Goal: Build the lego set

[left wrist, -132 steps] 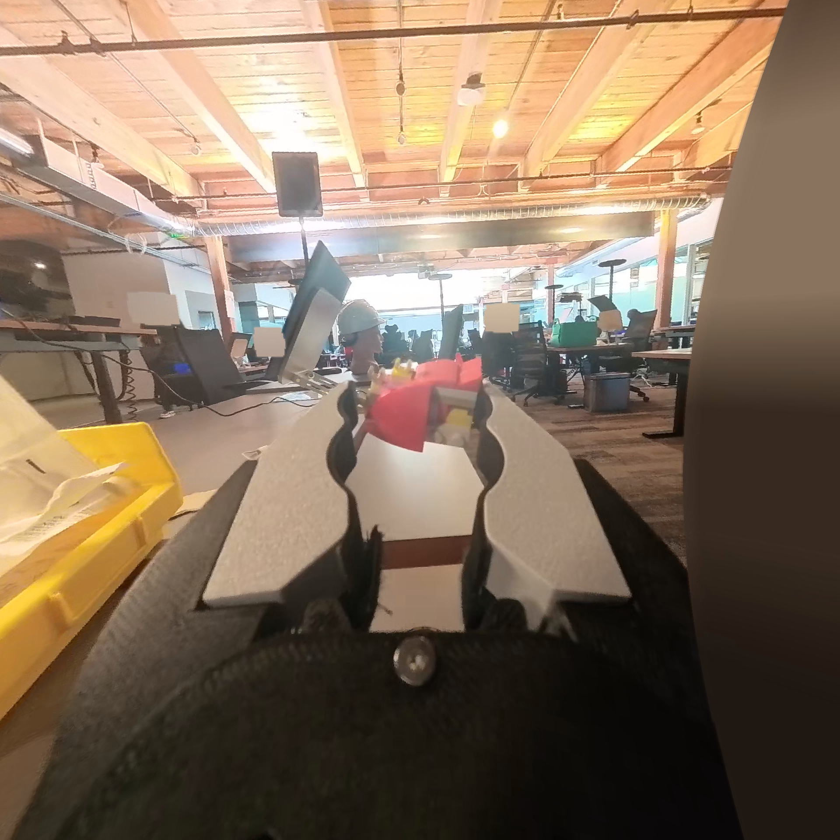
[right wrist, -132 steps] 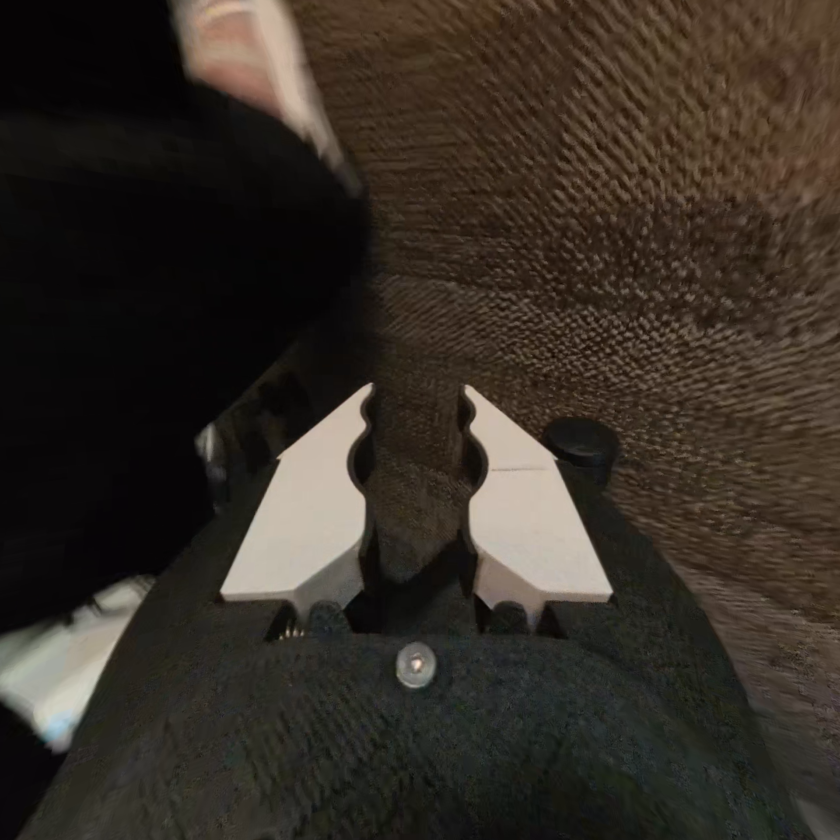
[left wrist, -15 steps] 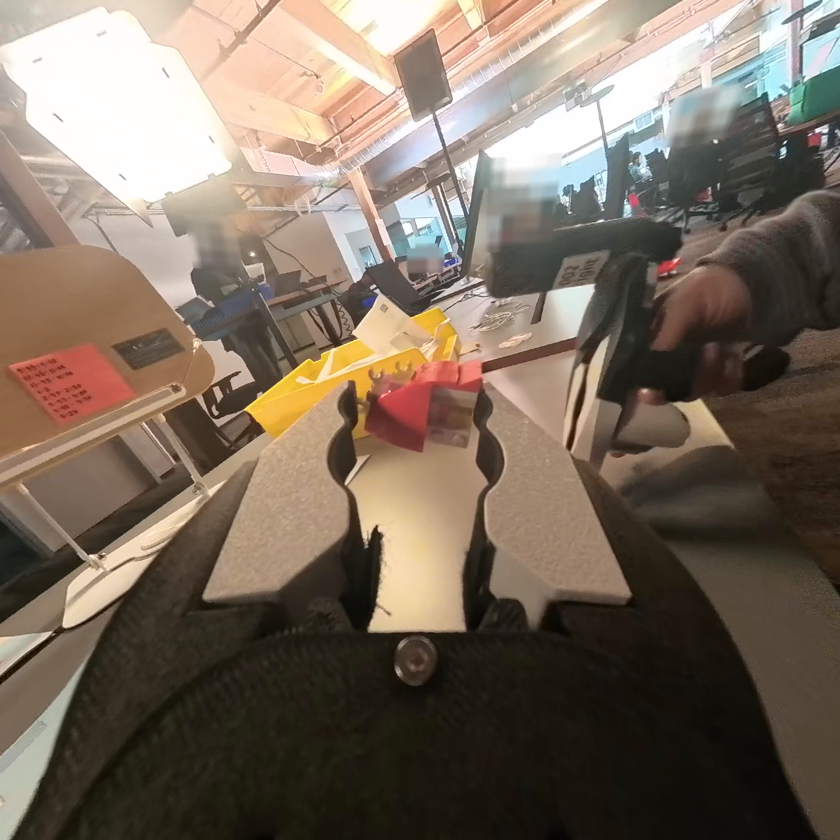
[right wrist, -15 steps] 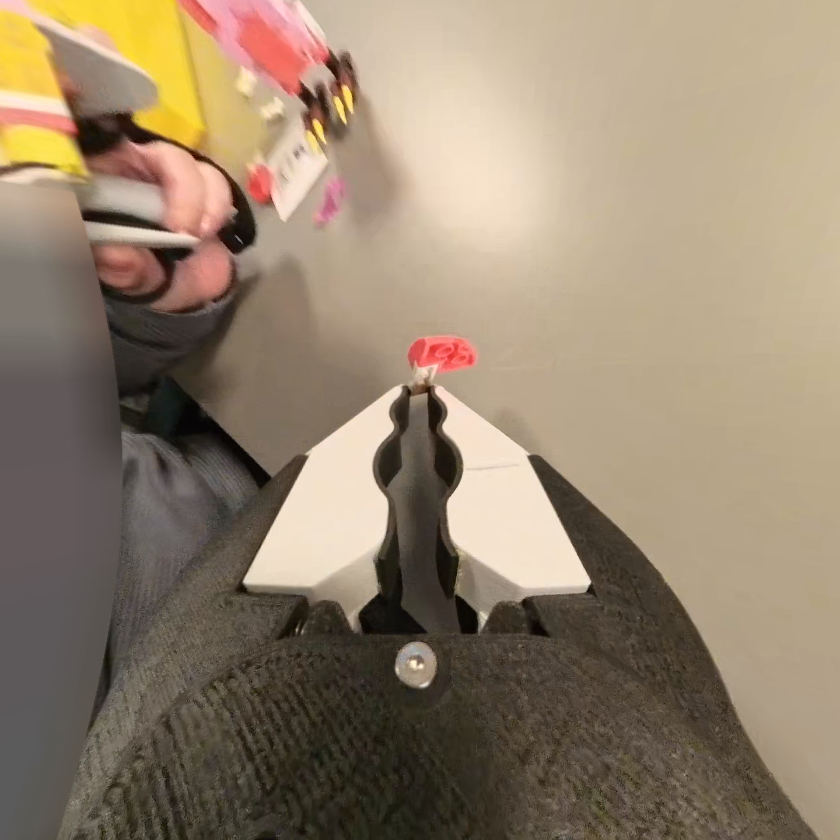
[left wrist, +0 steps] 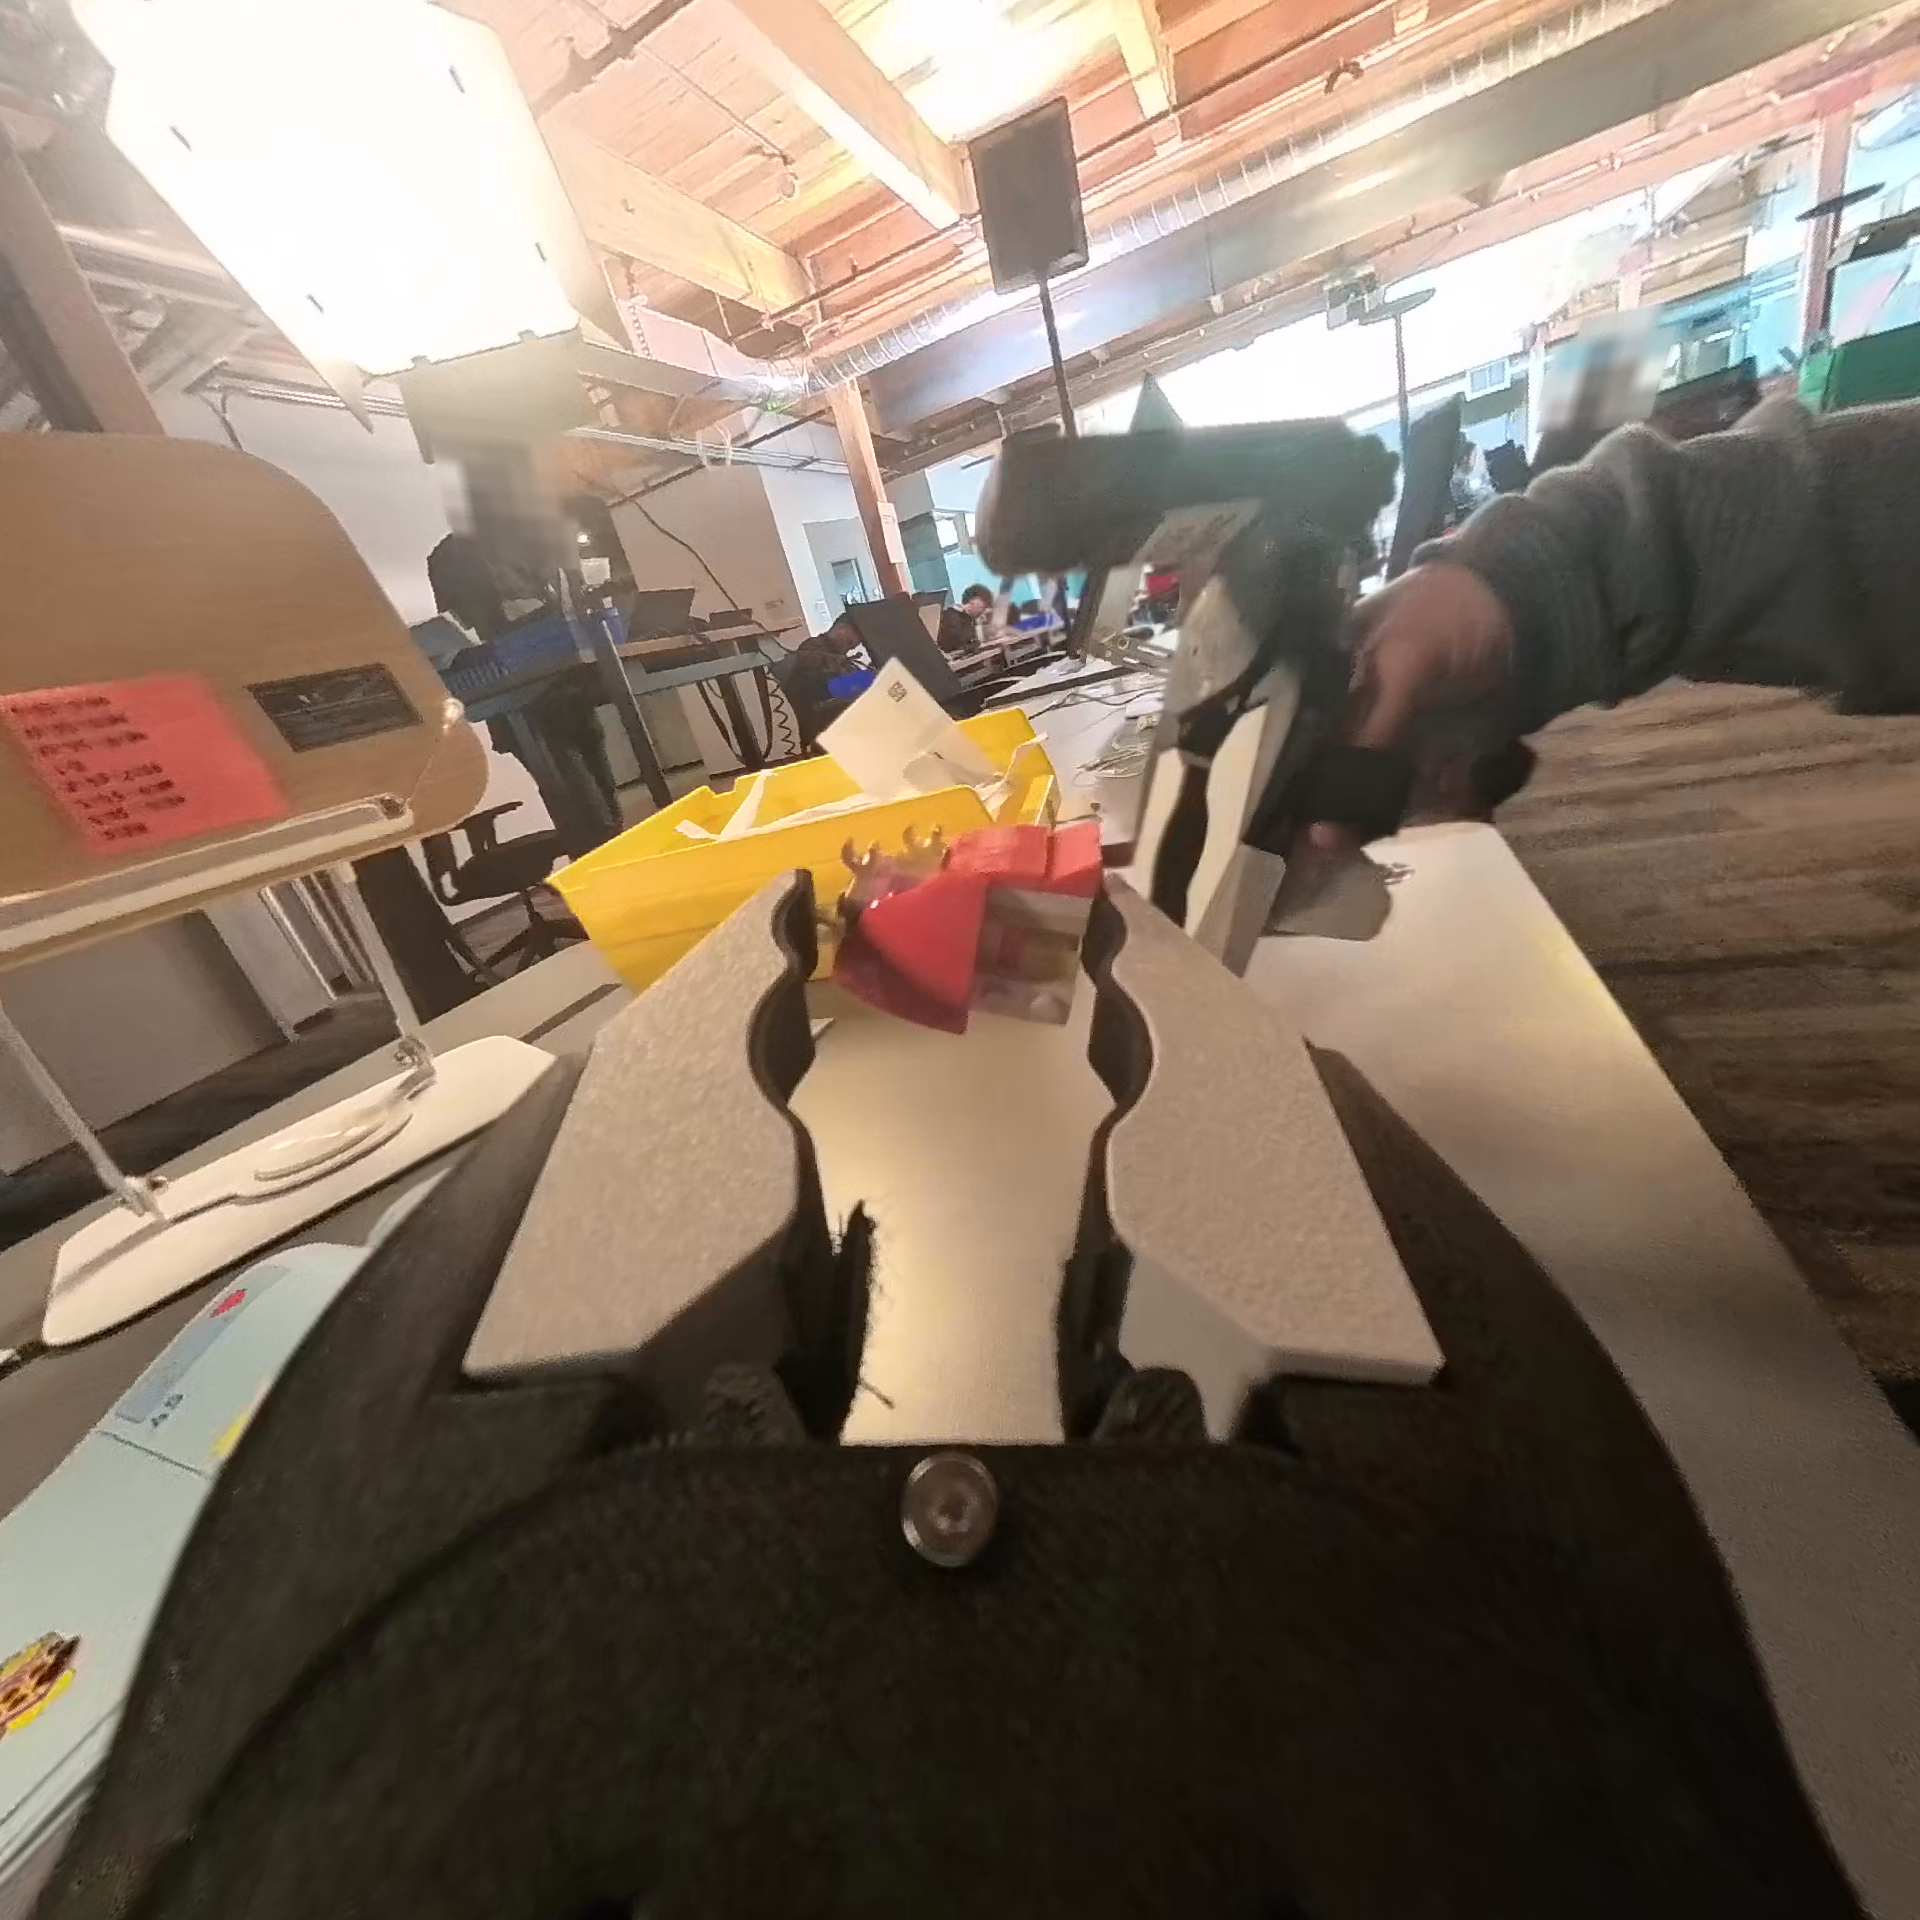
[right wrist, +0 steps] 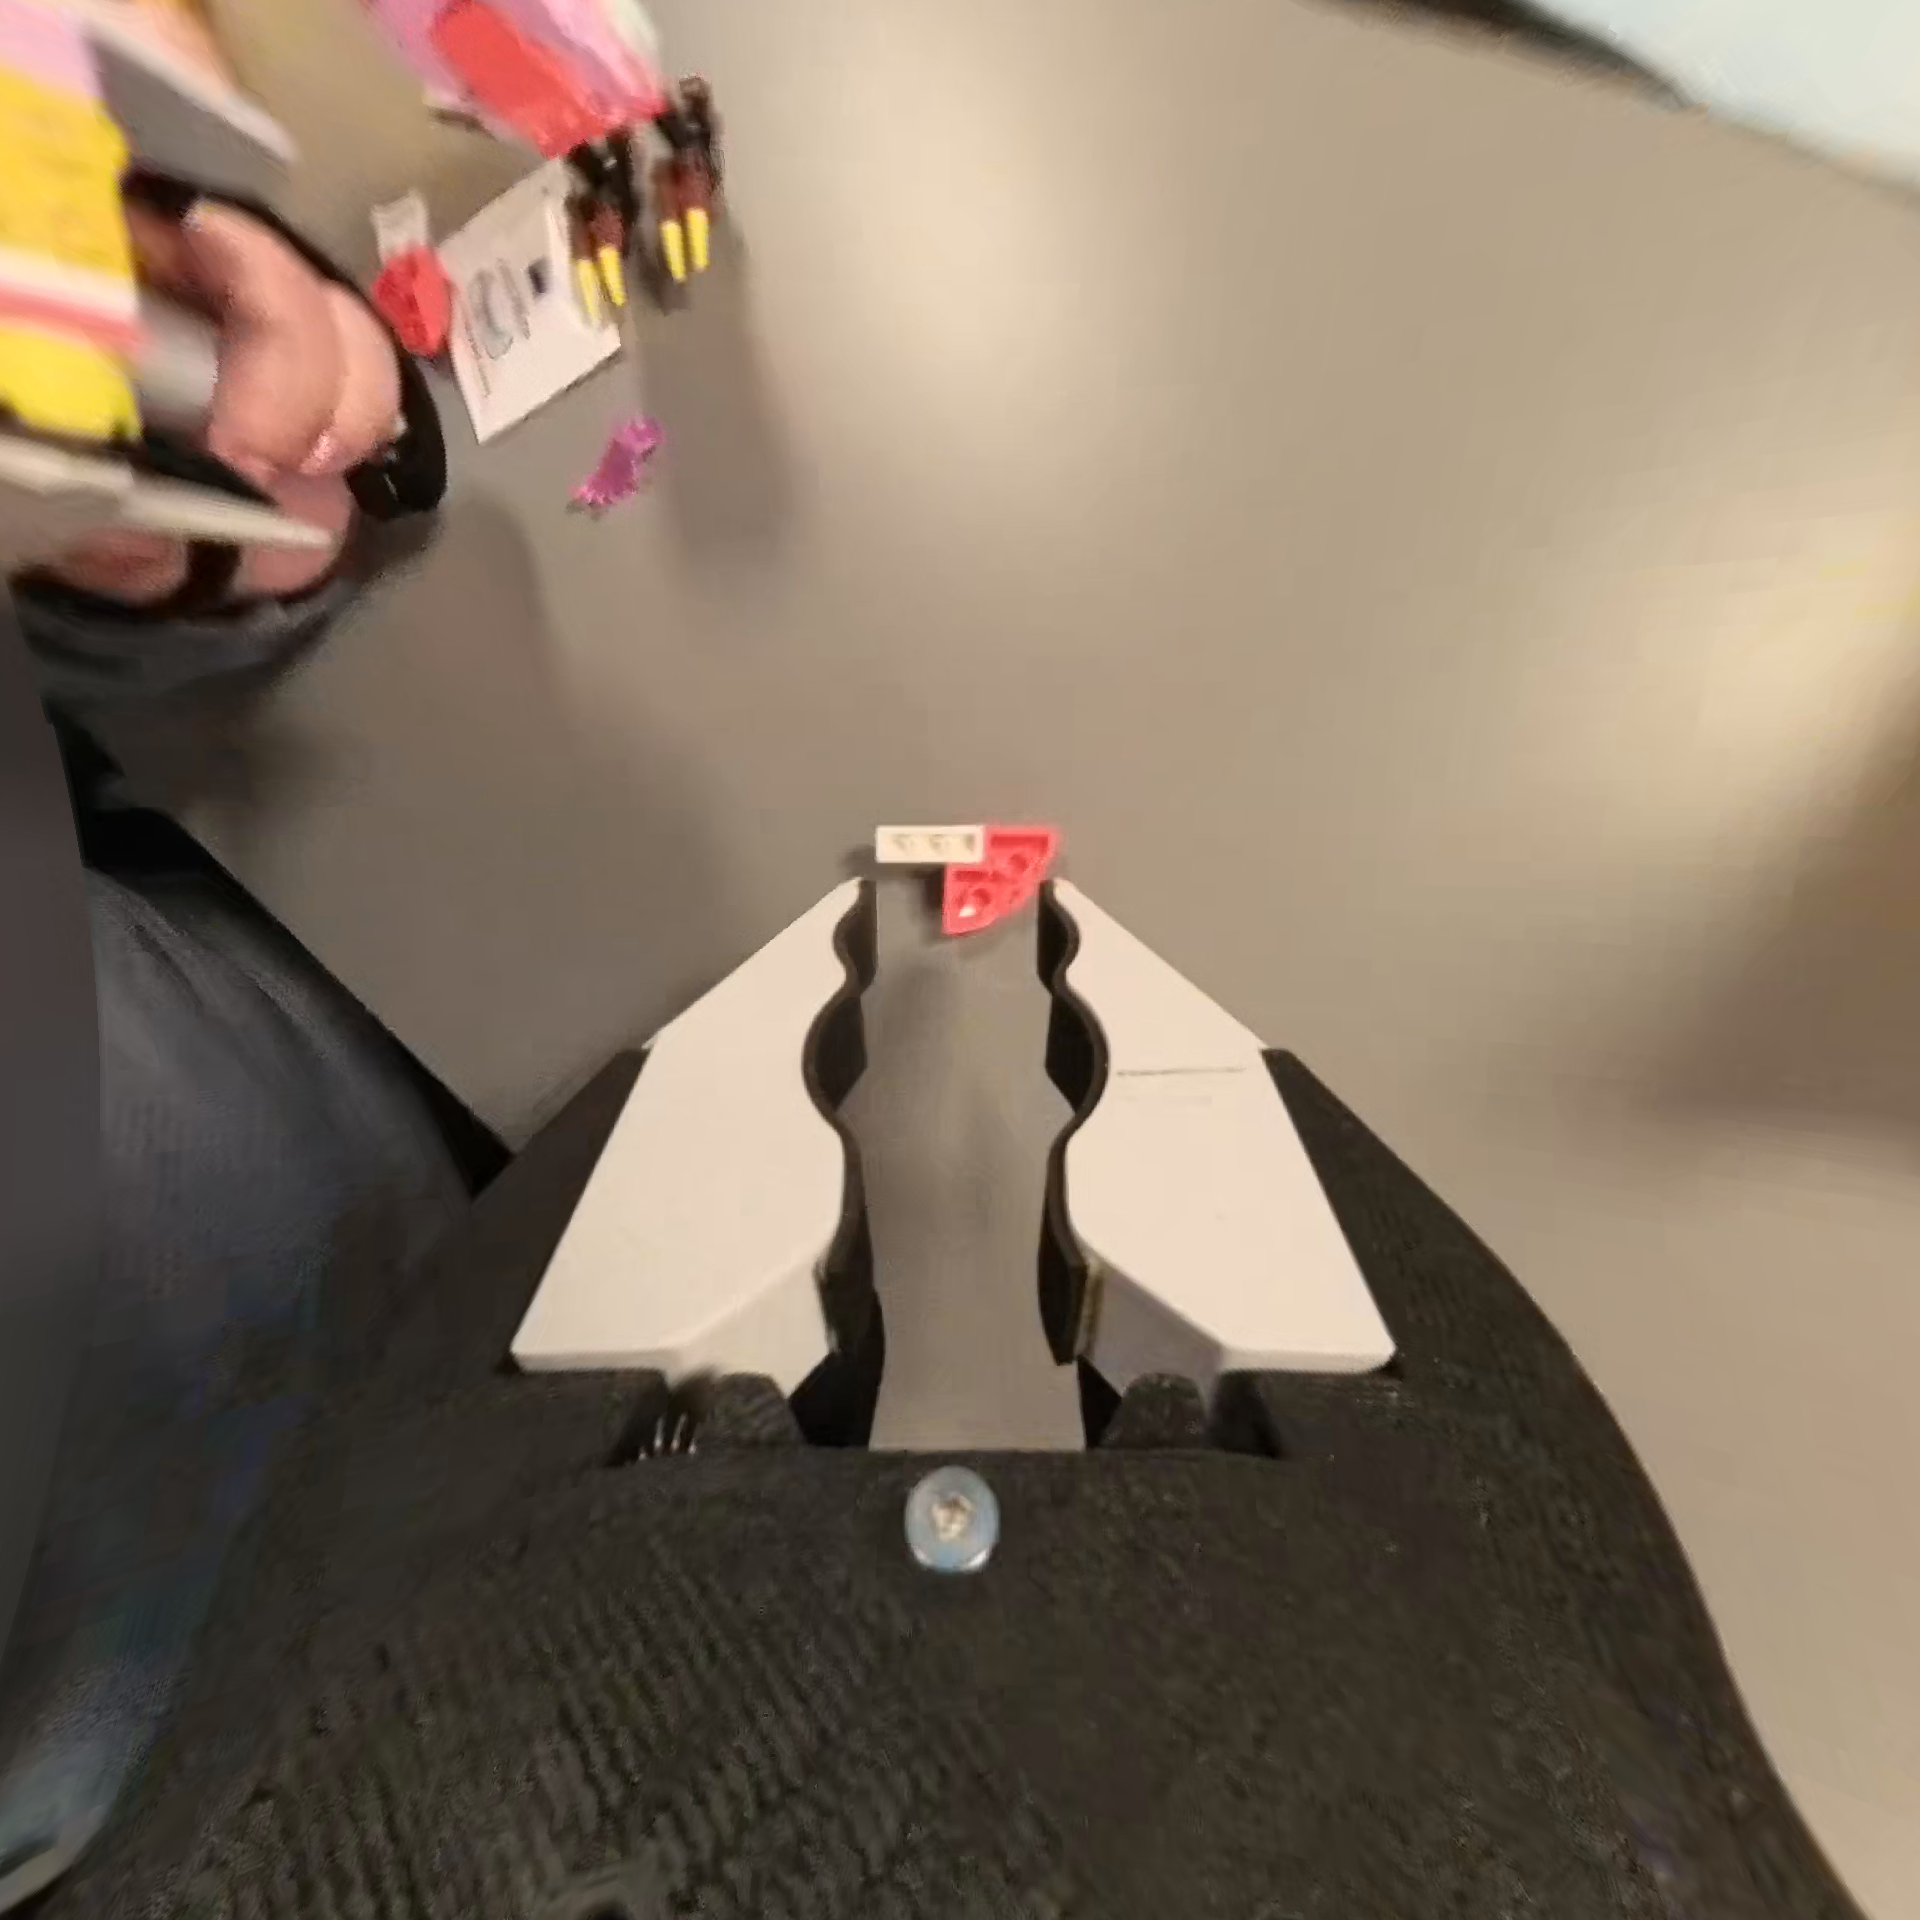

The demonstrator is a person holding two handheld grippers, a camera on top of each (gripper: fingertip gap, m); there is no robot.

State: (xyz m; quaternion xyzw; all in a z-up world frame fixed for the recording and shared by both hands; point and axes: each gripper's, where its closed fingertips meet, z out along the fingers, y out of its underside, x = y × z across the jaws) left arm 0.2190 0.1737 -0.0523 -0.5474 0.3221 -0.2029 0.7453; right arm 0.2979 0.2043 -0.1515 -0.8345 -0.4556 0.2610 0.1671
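My left gripper (left wrist: 951, 935) is shut on a red brick model (left wrist: 920, 961) with gold claw pieces, gripped between the fingertips above the grey table (left wrist: 1403, 1039). The model also shows at the top left of the right wrist view (right wrist: 520, 73), with dark, yellow-tipped claws. My right gripper (right wrist: 956, 894) is open, pointing down at the table. A small piece made of a red corner plate (right wrist: 987, 883) and a white plate (right wrist: 925, 844) lies on the table at its fingertips, with a gap on the left side. The right gripper also shows in the left wrist view (left wrist: 1226, 831), held by a hand.
A yellow bin (left wrist: 769, 862) with papers stands behind the model. A tan board on a stand (left wrist: 187, 644) is at the left, a light blue box (left wrist: 104, 1507) at the lower left. A white card (right wrist: 530, 312), a loose red piece (right wrist: 416, 296) and a magenta piece (right wrist: 623, 468) lie on the table.
My right gripper was shut on the small red and white piece half a second ago; its jaws have opened and the piece now lies on the table. The left gripper still holds the red model.
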